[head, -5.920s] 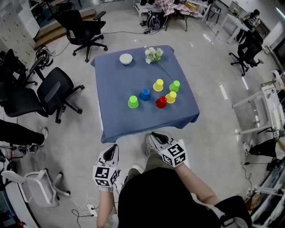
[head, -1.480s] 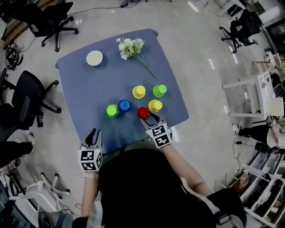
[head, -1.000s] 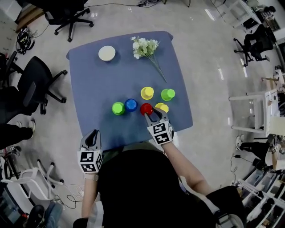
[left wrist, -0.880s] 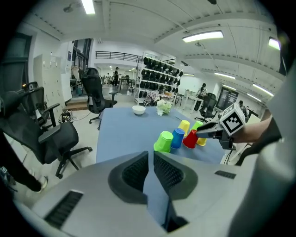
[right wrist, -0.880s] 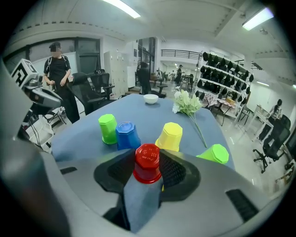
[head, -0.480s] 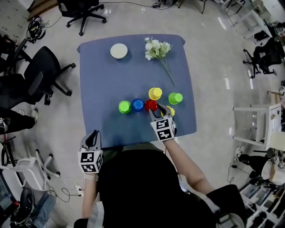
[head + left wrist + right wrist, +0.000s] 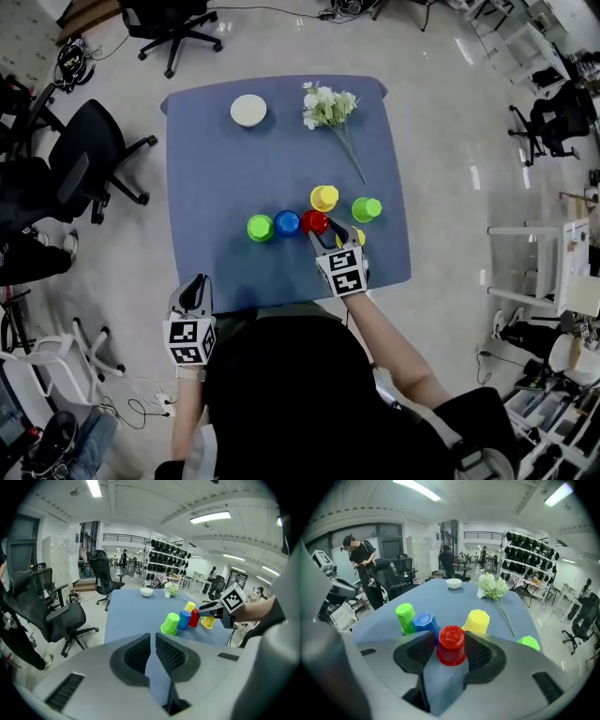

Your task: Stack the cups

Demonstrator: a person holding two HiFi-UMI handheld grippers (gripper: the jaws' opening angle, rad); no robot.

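Note:
Several upturned cups stand on the blue-clothed table (image 7: 216,169): green (image 7: 260,227), blue (image 7: 287,223), red (image 7: 315,222), yellow (image 7: 324,198) and a second green (image 7: 367,209). Another yellow cup (image 7: 357,235) is half hidden by my right gripper (image 7: 322,236). In the right gripper view the red cup (image 7: 451,645) stands between the jaws. They have just been opening and the pads flank it without pressing. My left gripper (image 7: 193,292) hangs off the table's near edge. In its own view the left gripper (image 7: 153,640) is shut with nothing in it.
A white bowl (image 7: 248,110) and a spray of white flowers (image 7: 328,105) lie at the table's far side. Black office chairs (image 7: 89,178) stand left of the table. A person (image 7: 361,557) stands beyond the table's left side.
My right gripper has moved forward with the red cup between its jaws. The cup now stands in line beside the blue one. The left gripper has kept still.

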